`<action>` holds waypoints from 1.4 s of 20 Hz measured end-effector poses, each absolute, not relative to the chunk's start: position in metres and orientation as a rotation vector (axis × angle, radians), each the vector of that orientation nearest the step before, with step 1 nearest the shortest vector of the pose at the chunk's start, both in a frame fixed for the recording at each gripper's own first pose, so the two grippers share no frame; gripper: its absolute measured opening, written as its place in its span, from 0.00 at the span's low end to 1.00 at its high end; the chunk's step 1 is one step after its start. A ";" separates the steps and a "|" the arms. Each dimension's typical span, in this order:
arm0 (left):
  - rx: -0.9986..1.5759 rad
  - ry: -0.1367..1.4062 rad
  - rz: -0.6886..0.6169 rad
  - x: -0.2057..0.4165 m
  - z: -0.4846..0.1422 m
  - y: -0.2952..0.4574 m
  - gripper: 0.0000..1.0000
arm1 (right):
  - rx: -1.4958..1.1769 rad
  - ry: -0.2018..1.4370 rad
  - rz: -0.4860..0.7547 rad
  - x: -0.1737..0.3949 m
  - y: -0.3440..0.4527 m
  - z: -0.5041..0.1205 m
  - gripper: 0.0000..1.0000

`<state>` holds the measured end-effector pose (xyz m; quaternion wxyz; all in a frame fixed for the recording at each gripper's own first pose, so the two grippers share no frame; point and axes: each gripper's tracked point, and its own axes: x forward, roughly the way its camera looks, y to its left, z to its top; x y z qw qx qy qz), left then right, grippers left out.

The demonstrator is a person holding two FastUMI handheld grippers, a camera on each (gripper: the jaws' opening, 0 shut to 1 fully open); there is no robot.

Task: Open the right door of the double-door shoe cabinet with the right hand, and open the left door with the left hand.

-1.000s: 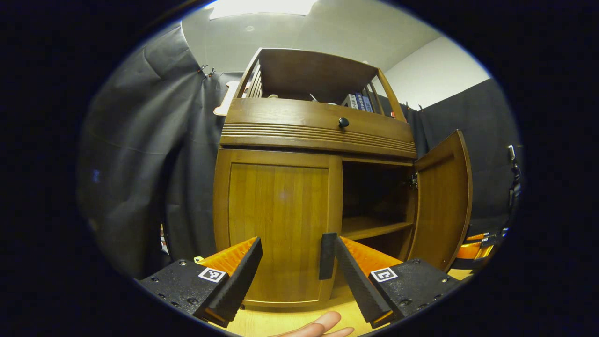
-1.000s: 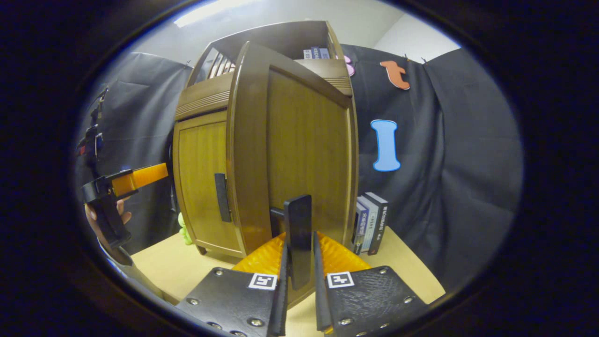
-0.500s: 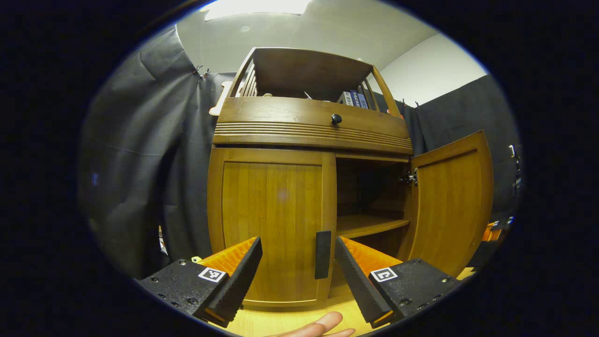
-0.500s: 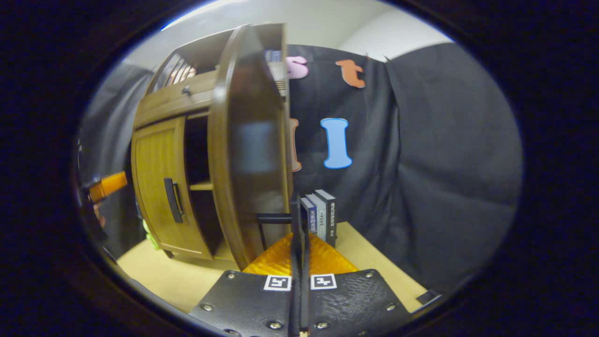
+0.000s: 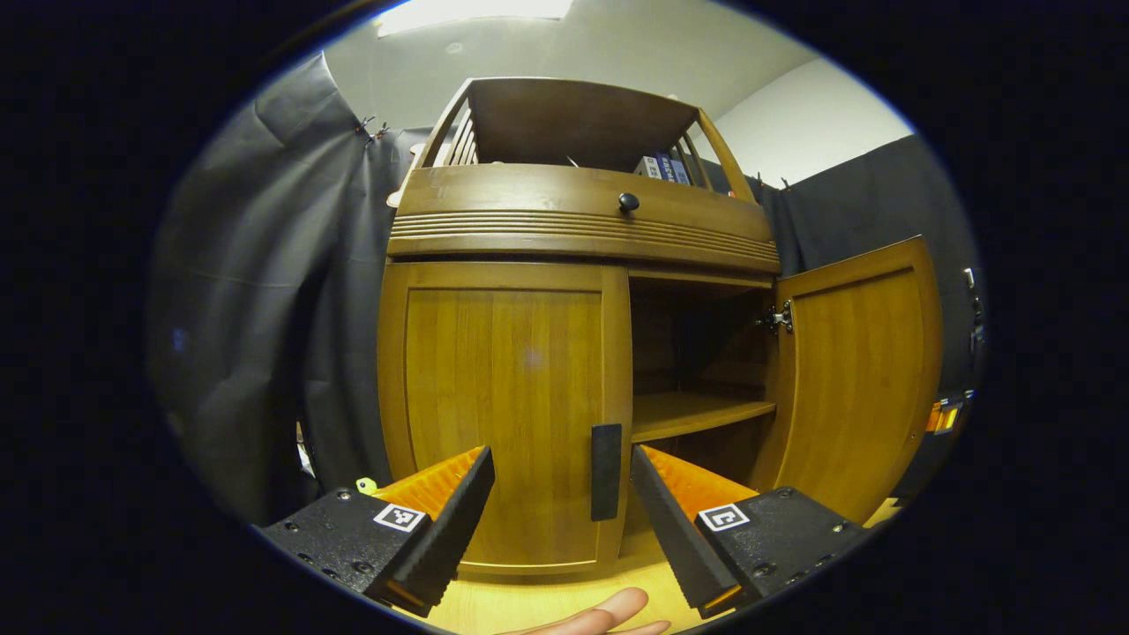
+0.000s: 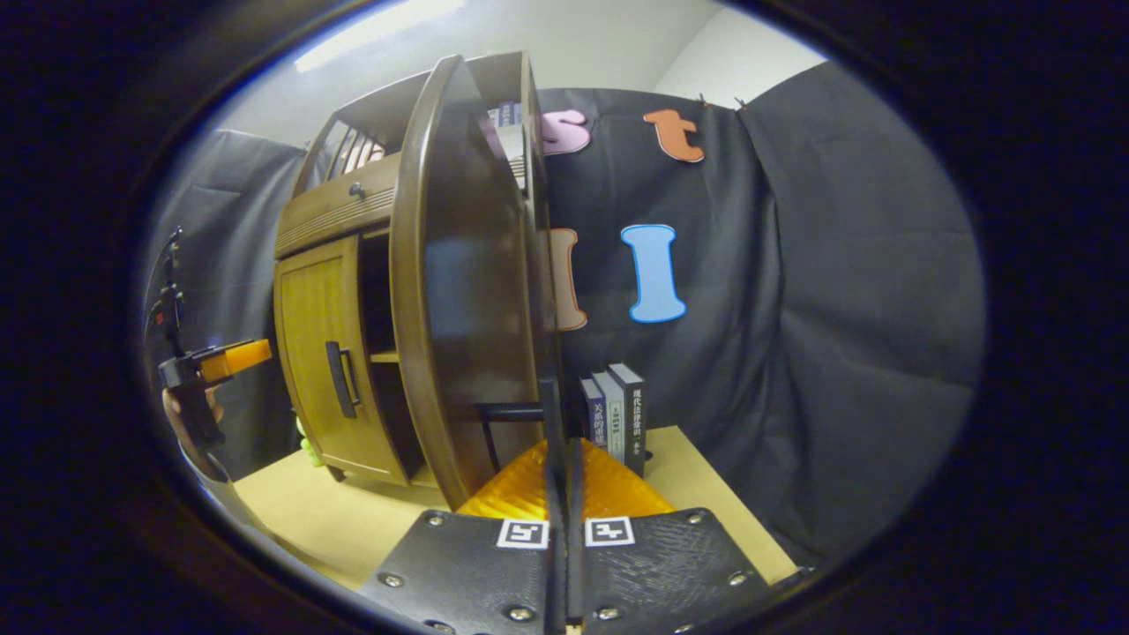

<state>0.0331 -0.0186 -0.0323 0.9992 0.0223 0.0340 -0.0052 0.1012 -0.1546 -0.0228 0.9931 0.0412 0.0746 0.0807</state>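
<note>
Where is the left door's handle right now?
In the left gripper view, the handle sits on the closed left door's right edge, straight ahead between the open left gripper's fingers.

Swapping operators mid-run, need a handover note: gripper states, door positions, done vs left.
Right gripper: shut on the right door handle, holding the right door swung wide open.
Left gripper: open, fingers either side of the left door handle and short of it, not gripping.
Left door: closed. Cabinet stands on the table; inner shelf exposed on the right side.
Done: right door opened.
Left: move the left gripper in, close on the left handle, pull that door open.
</note>
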 end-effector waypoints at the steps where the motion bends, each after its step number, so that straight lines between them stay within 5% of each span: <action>1: 0.049 0.077 -0.009 0.037 -0.036 -0.020 0.94 | 0.077 0.150 0.160 0.100 -0.155 -0.023 0.01; 11: 0.021 0.122 -0.050 0.098 -0.082 -0.041 0.94 | 0.033 0.124 0.072 0.079 -0.145 -0.018 0.01; 15: -0.017 0.137 -0.055 0.119 -0.107 -0.045 0.95 | -0.021 0.076 -0.086 0.059 -0.181 -0.003 0.21; 17: -0.054 0.104 -0.085 0.125 -0.105 -0.053 0.96 | -0.025 0.037 -0.115 0.042 -0.183 0.008 0.46; 20: -0.079 0.103 -0.083 0.136 -0.112 -0.061 0.75 | 0.053 -0.003 -0.008 0.010 -0.142 0.017 0.67; 24: 0.052 0.097 -0.032 0.139 -0.118 -0.056 0.34 | 0.003 -0.021 0.013 -0.026 -0.115 0.005 0.73; 28: 0.067 0.146 -0.053 0.133 -0.120 -0.056 0.31 | -0.019 0.002 0.002 -0.045 -0.092 -0.010 0.73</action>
